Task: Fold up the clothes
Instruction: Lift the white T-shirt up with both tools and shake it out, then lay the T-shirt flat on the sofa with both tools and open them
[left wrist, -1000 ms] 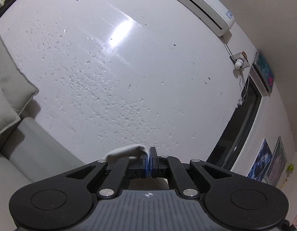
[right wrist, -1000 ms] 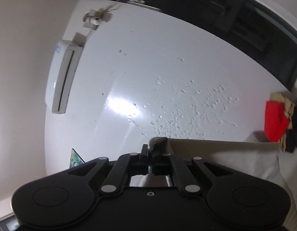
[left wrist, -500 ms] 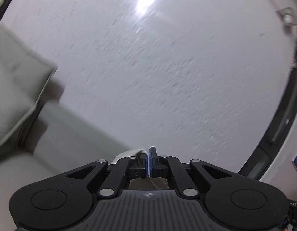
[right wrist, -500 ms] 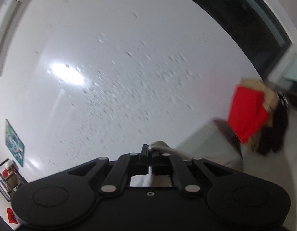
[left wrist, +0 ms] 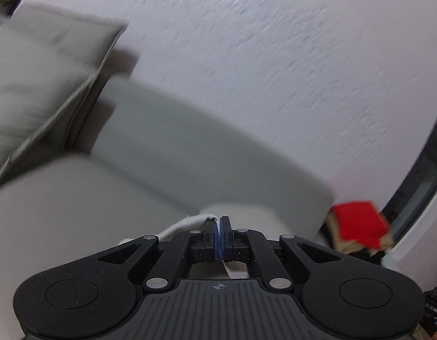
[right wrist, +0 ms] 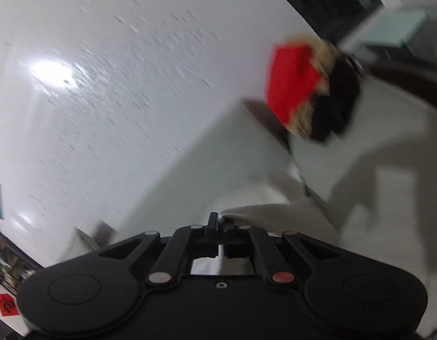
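Both views swung downward over the last second: mostly white wall and air conditioner before, sofa now across the lower frames. Heavy motion blur.

Left gripper (left wrist: 218, 225): fingers together, clamped on a pale garment (left wrist: 187, 223); cloth bunched just left of the tips at lower centre, a strip hanging below between the linkages. Grip unchanged from a second ago.

Right gripper (right wrist: 219, 217): fingers together, pinched on the same pale garment (right wrist: 263, 212), which trails off to the lower right of the frame. Grip likewise unchanged.

Grey sofa (left wrist: 190, 147) now behind the left tips; cushion (left wrist: 42, 73) at upper left. Pile of red, tan and black clothes (right wrist: 309, 85) at upper right of the right view, apart from the held cloth.

Judgement: garment held up by two corners, now being brought down toward the sofa seat, probably to lay flat ahead of a first fold. No fold visible yet.
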Demonstrator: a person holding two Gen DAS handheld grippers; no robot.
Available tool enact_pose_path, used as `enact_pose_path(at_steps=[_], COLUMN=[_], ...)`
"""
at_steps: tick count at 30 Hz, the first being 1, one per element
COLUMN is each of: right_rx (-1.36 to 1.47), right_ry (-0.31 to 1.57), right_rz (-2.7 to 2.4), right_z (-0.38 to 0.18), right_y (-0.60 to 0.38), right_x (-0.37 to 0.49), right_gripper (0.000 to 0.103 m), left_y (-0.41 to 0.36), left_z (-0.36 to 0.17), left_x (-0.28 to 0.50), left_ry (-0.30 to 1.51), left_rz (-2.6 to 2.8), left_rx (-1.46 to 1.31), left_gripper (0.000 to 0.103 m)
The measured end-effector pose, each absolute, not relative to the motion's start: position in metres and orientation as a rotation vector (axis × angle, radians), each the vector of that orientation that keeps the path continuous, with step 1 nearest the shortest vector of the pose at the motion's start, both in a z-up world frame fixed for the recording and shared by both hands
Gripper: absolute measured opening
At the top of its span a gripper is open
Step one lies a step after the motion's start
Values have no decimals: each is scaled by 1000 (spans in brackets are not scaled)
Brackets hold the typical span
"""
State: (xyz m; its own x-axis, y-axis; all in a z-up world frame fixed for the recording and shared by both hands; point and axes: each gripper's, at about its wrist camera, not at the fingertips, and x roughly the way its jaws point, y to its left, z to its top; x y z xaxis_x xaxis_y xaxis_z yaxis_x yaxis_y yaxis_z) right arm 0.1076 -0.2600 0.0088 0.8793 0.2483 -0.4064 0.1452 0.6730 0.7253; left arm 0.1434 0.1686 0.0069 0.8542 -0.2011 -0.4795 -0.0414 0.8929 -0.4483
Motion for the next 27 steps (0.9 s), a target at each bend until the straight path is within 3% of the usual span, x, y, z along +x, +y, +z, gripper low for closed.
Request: enact_pose_path(at_steps=[6, 10, 18, 27], right_rx=[852, 788, 652, 531], right_ry=[704, 728, 695, 855], right_rz=[-14, -28, -36, -98], right_z=[-78, -82, -49, -90], right_y=[-257, -250, -245, -237], right_x=[100, 83, 52, 37], right_gripper=[3, 3, 3, 3], left_y=[168, 170, 159, 144], left_z=[-72, -70, 1, -68], left_x=[123, 109, 60, 52], left_ry=[717, 717, 611, 854], left_rz=[-17, -14, -47, 42], left_rx=[-474, -455, -340, -172], left_gripper=[1, 1, 1, 4])
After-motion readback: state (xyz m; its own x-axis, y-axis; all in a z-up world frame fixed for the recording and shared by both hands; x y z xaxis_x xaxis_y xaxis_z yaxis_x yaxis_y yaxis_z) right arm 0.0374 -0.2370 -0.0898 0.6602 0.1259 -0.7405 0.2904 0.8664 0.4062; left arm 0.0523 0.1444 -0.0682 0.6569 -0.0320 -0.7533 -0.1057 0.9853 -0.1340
